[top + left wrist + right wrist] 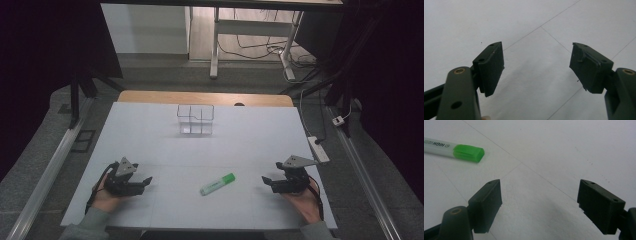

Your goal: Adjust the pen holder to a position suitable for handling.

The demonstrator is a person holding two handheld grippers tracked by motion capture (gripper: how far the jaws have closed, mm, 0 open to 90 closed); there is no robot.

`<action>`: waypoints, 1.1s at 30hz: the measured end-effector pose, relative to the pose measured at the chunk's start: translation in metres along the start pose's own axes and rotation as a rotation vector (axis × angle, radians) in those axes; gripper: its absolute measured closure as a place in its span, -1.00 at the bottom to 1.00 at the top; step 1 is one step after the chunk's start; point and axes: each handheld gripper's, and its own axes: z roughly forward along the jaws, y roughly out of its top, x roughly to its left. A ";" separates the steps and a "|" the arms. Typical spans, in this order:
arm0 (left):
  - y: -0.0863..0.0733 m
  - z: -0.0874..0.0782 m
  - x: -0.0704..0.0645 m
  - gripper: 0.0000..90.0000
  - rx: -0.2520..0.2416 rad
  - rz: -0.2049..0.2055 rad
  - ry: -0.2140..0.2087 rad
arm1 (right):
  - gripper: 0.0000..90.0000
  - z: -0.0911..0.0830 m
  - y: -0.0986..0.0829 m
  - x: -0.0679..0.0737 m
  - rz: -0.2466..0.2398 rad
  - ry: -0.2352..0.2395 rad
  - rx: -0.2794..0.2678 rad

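A green-capped highlighter [217, 184] lies flat on the white table [150, 140], near the front and between both hands. In the right gripper view the highlighter [454, 150] shows at the upper left, cap end toward the middle. My left gripper [146, 182] rests low at the front left, held by a hand, its jaws wide apart with nothing between them [536, 67]. My right gripper [266, 181] sits at the front right, open and empty [539, 202], pointing left toward the highlighter. A clear divided holder [195, 119] stands upright near the far middle of the table.
A wooden strip [205, 98] edges the table's far side. A white power strip [318, 148] lies off the right edge, with cables and a desk frame [250, 35] on the floor beyond. Metal rails [45, 175] run along both sides.
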 end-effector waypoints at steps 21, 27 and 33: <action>0.007 0.000 -0.001 -0.40 -0.010 -0.003 0.017 | -0.54 0.002 -0.001 0.000 0.001 0.019 -0.012; 0.014 0.003 0.001 -0.40 -0.004 -0.026 0.018 | -0.53 0.002 -0.001 0.003 -0.014 0.026 -0.014; 0.023 0.004 0.006 -0.39 -0.019 -0.024 0.030 | -0.52 0.002 -0.001 0.002 -0.007 0.029 -0.017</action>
